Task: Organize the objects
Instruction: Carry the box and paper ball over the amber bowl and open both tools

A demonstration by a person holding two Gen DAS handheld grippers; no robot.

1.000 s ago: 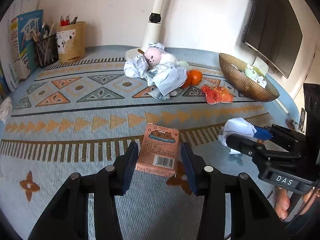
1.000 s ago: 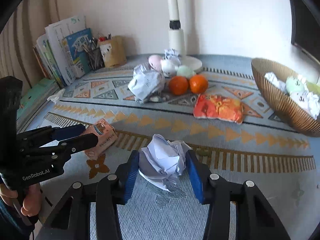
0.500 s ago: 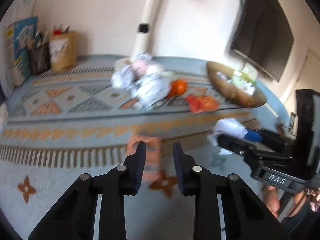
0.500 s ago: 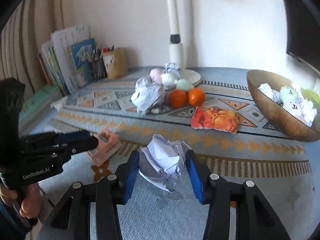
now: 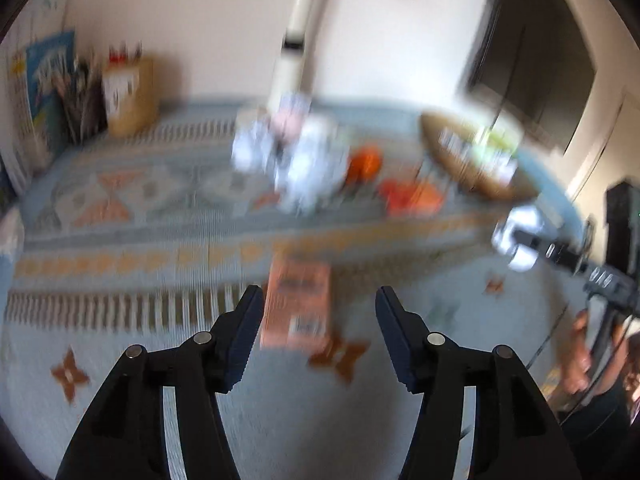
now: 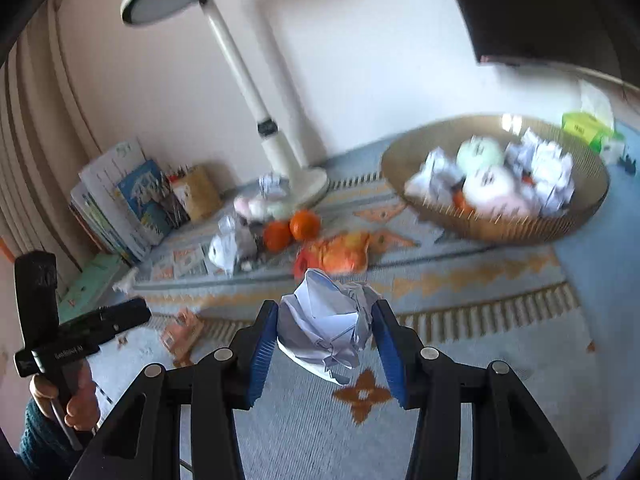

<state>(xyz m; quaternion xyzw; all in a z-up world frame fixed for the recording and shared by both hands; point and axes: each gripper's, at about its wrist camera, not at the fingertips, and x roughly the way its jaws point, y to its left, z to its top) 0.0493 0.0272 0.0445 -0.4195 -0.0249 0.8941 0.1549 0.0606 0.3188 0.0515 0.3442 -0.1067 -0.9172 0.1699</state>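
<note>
In the right wrist view my right gripper [image 6: 326,314] is shut on a crumpled white paper ball [image 6: 328,322], held above the patterned mat, with the woven basket [image 6: 500,232] ahead to the right. The basket holds crumpled papers and plush balls. My left gripper [image 5: 320,300] points down at an orange snack box [image 5: 298,304] lying flat on the mat. Its jaws are opening; the box lies between them close to the left finger, and the right finger stands clear of it. The left wrist view is blurred and shows the paper ball [image 5: 516,224] at the far right.
A white desk lamp [image 6: 276,136] stands at the back. Near its base lie two oranges [image 6: 296,228], an orange snack bag [image 6: 340,252], crumpled paper [image 6: 232,240] and plush toys. Books [image 6: 120,200] and pen holders [image 6: 196,192] line the back left. A dark monitor [image 5: 532,68] hangs at the right.
The right gripper carried the paper ball up and to the right, closer to the basket, and rolled. The left jaws narrowed, then spread wide again around the box.
</note>
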